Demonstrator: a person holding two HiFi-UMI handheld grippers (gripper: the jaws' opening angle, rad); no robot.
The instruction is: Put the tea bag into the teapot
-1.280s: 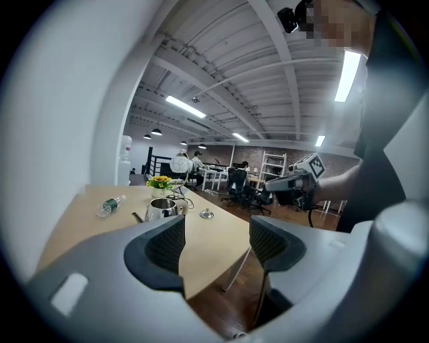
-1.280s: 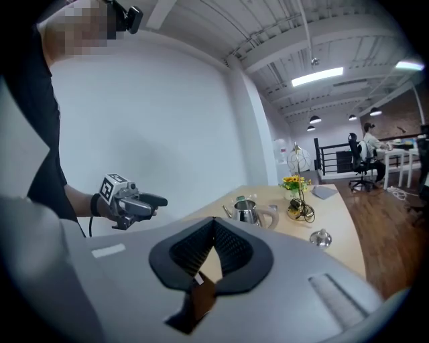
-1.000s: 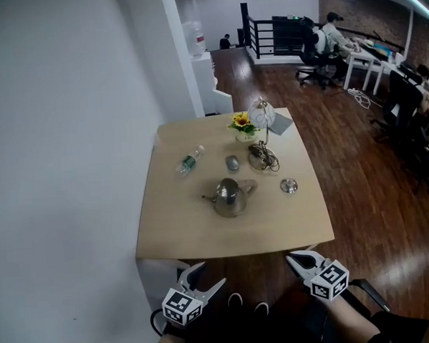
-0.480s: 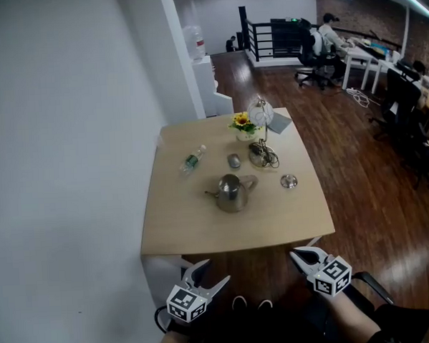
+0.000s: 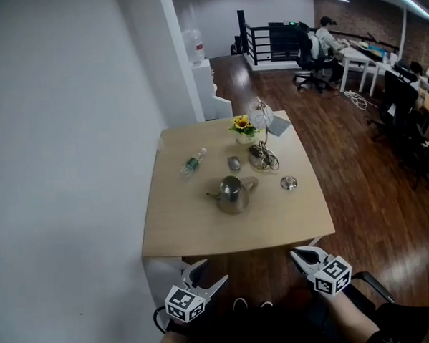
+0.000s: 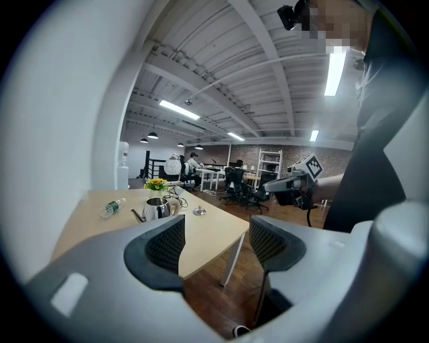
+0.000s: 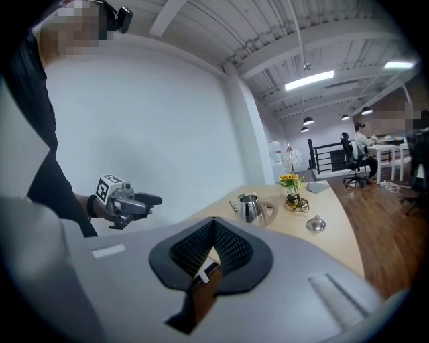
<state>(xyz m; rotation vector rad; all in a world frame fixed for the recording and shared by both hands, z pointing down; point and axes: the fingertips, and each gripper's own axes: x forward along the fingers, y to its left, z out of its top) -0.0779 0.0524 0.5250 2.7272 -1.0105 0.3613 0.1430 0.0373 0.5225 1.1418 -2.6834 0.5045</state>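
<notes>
A steel teapot [image 5: 232, 195] stands without its lid in the middle of the light wooden table [image 5: 189, 229]; it also shows as the teapot [image 6: 157, 209] and the teapot [image 7: 251, 208]. Its lid [image 5: 289, 183] lies to the right of it. A small grey object [image 5: 233, 162] lies just behind the pot; I cannot tell whether it is the tea bag. Both grippers hang in the air short of the table's near edge. My left gripper [image 5: 210, 273] is open and empty, as the left gripper [image 6: 214, 244] shows. My right gripper [image 5: 296, 256] is shut, its pads [image 7: 228, 246] meeting with nothing clearly between them.
A water bottle [image 5: 192, 162] lies at the table's left. A sunflower pot [image 5: 243, 126], a lamp with coiled cable [image 5: 262, 154] and a grey pad [image 5: 279, 124] sit at the far side. A white wall runs on the left. Office desks and seated people fill the far right.
The head view has shifted slightly, so the table sits a little higher in the picture. Both grippers keep their places and jaw states.
</notes>
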